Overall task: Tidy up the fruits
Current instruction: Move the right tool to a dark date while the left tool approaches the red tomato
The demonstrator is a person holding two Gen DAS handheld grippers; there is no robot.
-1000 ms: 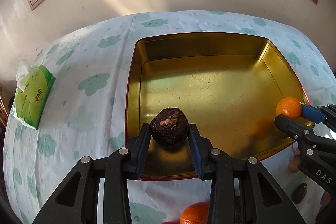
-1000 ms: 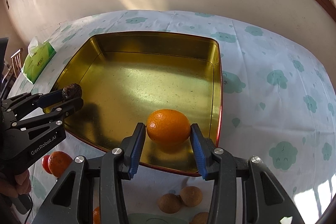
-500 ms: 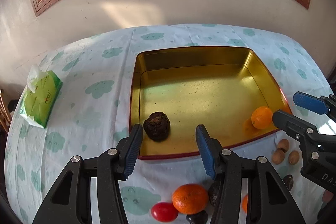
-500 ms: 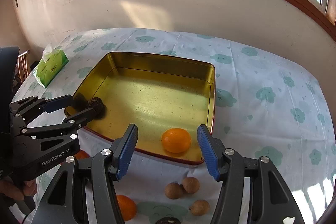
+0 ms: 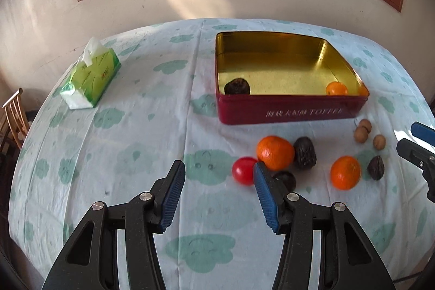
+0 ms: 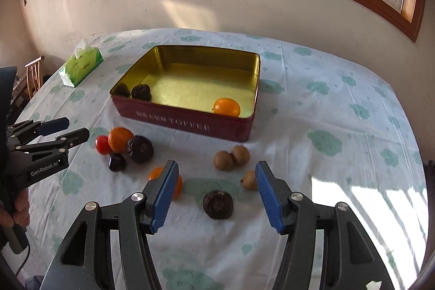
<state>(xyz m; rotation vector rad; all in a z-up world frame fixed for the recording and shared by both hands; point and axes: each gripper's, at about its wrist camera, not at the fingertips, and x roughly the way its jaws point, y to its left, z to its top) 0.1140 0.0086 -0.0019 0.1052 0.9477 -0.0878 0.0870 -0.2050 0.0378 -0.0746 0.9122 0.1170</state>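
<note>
**Gold tin holding two fruits, both claws released**

We are seeing a green tissue pack [image 5: 91, 78] lying far left on the table [image 5: 136, 127]. Our left claw [image 5: 218, 197] is hanging released, gripping nothing. The tin [image 6: 190, 124] is holding a dark fruit [image 6: 141, 92] and an orange [image 6: 227, 107]. Our right claw [image 6: 216, 195] is gaping empty above loose fruit.

The toffee tin [image 6: 187, 124] sits mid-table on the tablecloth [image 6: 339, 127], with a tissue pack [image 6: 81, 67] far to its left. Inside it, a passion fruit [image 6: 141, 92] lies in the near left corner and a tangerine [image 6: 226, 107] in the near right. Loose fruit lies on the cloth nearer than the tin: a cherry tomato [image 6: 102, 144] leftmost, three longans [image 6: 231, 158] to the right.
</note>
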